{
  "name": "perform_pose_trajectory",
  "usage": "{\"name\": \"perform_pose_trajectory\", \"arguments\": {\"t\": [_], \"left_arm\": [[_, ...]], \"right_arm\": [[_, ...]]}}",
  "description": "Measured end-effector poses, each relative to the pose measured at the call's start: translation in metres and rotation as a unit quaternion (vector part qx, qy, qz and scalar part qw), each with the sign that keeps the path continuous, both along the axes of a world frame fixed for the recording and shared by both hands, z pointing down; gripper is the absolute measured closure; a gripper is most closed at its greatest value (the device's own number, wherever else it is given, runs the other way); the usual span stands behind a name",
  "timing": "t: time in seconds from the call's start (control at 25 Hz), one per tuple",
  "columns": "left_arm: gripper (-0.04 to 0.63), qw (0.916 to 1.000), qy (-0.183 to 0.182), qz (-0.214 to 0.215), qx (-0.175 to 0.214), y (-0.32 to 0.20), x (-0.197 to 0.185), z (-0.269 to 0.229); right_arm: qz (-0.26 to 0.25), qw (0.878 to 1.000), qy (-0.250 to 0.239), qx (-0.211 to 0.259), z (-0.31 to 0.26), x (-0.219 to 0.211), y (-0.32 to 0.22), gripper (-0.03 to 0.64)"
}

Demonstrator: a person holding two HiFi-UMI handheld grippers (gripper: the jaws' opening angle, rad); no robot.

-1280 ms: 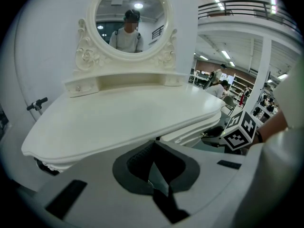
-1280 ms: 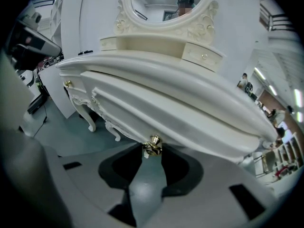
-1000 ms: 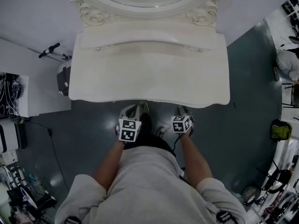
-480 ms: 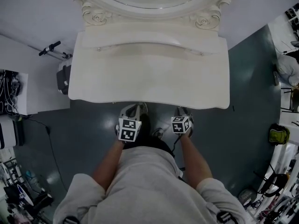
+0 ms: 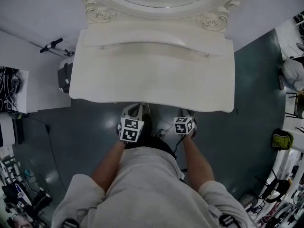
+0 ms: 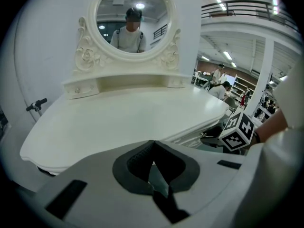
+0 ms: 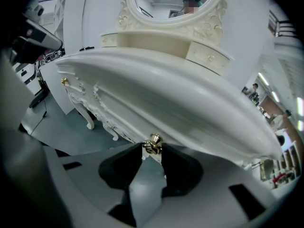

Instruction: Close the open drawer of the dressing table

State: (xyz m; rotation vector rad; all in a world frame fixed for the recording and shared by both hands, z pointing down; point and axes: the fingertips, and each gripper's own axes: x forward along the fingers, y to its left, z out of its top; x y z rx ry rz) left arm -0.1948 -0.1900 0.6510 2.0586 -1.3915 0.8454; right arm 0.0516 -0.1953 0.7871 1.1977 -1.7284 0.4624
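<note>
Grey floor [image 5: 85,127], right gripper [image 7: 152,153] pinching drawer knob [image 7: 153,144]

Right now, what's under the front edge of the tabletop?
In the right gripper view, a carved drawer front sits under the tabletop, its gold knob between the jaws of the right gripper. The drawer's inside is covered by the tabletop.

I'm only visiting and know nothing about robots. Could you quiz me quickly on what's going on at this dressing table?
1. True or false: the right gripper is shut on a gold knob.
2. What stands at the back of the dressing table? A) a mirror B) a clock C) a lamp
3. Fill in: the left gripper holds ____.
Key: 1 true; 2 A; 3 nothing.
</note>
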Motion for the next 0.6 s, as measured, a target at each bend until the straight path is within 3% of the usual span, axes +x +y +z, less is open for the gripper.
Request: {"name": "perform_pose_trajectory", "arguments": {"t": [0.2,0.48,0.6], "left_arm": [[0.588,0.9999,0.003,0.008,0.007,-0.004,0.006,-0.003],[0.588,0.9998,0.009,0.008,0.019,-0.004,0.014,-0.009],[0.588,0.9995,0.018,0.005,0.027,-0.002,0.021,-0.018]], "right_arm": [[0.004,1.0,-0.011,0.003,-0.002,-0.002,0.0,0.476],[0.014,0.998,-0.043,0.054,-0.033,-0.007,0.007,0.478],[0.003,0.994,-0.082,0.075,-0.059,-0.021,0.02,0.544]]}}
